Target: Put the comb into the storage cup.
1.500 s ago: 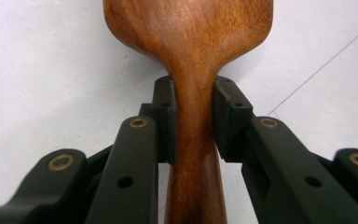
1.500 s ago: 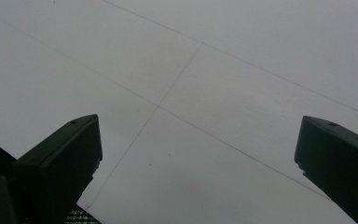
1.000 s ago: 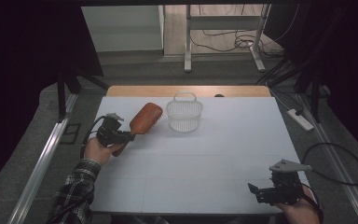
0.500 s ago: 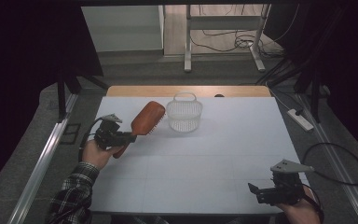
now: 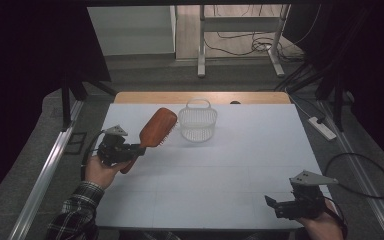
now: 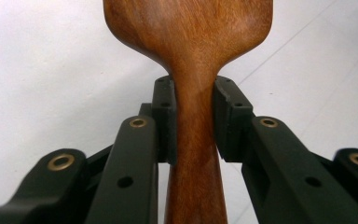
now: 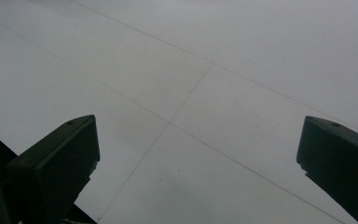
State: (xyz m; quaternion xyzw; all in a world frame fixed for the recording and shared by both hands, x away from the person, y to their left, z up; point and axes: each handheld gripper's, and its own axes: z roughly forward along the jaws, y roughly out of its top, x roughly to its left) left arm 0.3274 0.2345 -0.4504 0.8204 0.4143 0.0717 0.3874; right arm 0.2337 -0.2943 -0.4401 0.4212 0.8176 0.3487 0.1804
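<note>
1. Left gripper (image 5: 137, 148): left of centre in the high view, jaws pinching the narrow neck of the wooden hairbrush (image 5: 156, 128).
2. Wooden hairbrush: handle clamped, head raised toward the upper middle, just beside the basket (image 5: 198, 125); contact between them cannot be judged.
3. Basket: clear, handled, upper middle, near the table's (image 5: 230, 165) far edge.
4. Right gripper (image 5: 280, 206): lower right, at the near edge, jaws spread wide with nothing between them.
5. Table: white surface, broad open room across centre and right.
</note>
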